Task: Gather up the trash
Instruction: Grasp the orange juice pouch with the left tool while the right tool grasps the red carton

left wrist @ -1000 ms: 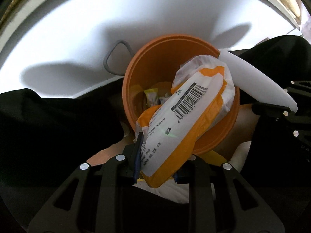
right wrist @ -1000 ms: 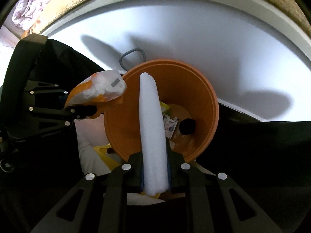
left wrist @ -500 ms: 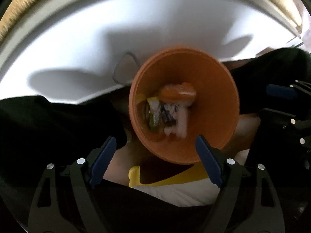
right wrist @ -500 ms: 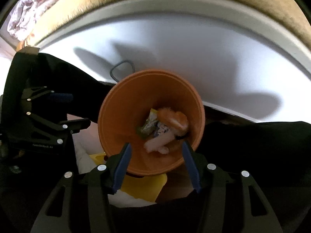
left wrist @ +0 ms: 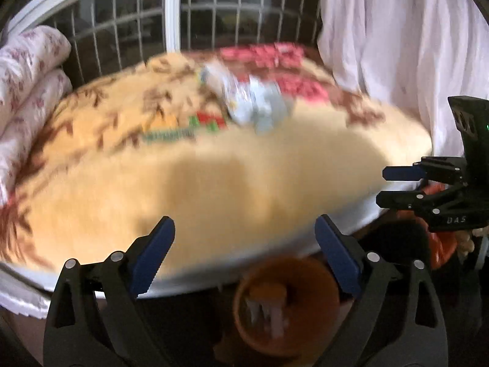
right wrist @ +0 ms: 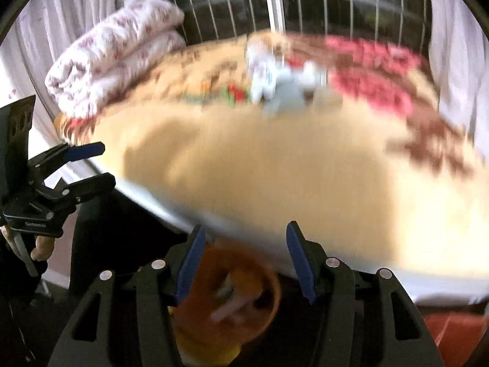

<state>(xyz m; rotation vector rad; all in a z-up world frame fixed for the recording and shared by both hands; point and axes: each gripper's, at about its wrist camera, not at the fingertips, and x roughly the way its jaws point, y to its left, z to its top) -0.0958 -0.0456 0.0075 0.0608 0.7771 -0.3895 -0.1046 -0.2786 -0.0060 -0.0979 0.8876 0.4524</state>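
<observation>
My left tool [left wrist: 244, 257] is opening wide with nothing in it, and my right tool [right wrist: 243, 263] stands parted and bare. The orange bin [left wrist: 287, 305] sits below both, trash inside; crumpled wrappers [left wrist: 247, 101] lie on the bed [left wrist: 214, 177].

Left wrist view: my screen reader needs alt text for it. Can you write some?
The open, empty left gripper, its jaws opening, hangs above an orange bin with trash in it, at the edge of a bed. Blurred wrappers lie farther back on the bed, and the right gripper shows at right.
</observation>
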